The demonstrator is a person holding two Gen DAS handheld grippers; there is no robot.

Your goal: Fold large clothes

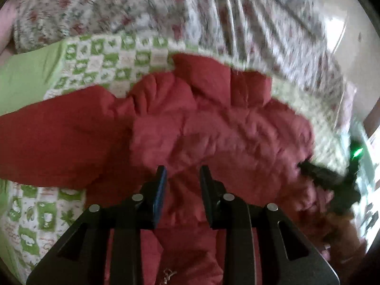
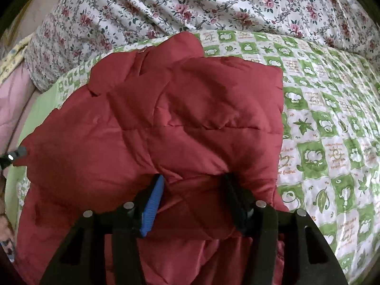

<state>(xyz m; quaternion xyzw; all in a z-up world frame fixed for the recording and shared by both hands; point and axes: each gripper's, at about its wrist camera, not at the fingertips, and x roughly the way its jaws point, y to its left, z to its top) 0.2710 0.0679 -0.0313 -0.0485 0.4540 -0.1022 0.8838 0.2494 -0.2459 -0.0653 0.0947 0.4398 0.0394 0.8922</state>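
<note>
A red quilted puffer jacket (image 2: 152, 128) lies bunched on a green-and-white checked quilt (image 2: 327, 128) printed with leaf and fruit motifs, which covers a bed. Beyond the quilt lies a white bedspread with a red rose print (image 2: 190, 2), heavily creased. In the right wrist view, the right gripper (image 2: 192, 185) has its jaws parted, and a thick fold of the jacket fills the gap between them; the fabric bulges over both fingertips, so whether the fingers press on it cannot be told. The blue pad (image 2: 153, 206) on the left-hand finger of this gripper lies against the fabric. A folded panel of the jacket rests on top of the lower layers, its far right corner reaching over the quilt. In the left wrist view, which is motion-blurred, the left gripper (image 1: 182, 175) is held above the jacket (image 1: 190, 128) with its jaws apart and nothing between them. A sleeve (image 1: 47, 142) extends toward the left edge of that view across the quilt (image 1: 99, 57). The right gripper (image 1: 327, 178) appears at the right of that view, blurred, at the jacket's edge.
</note>
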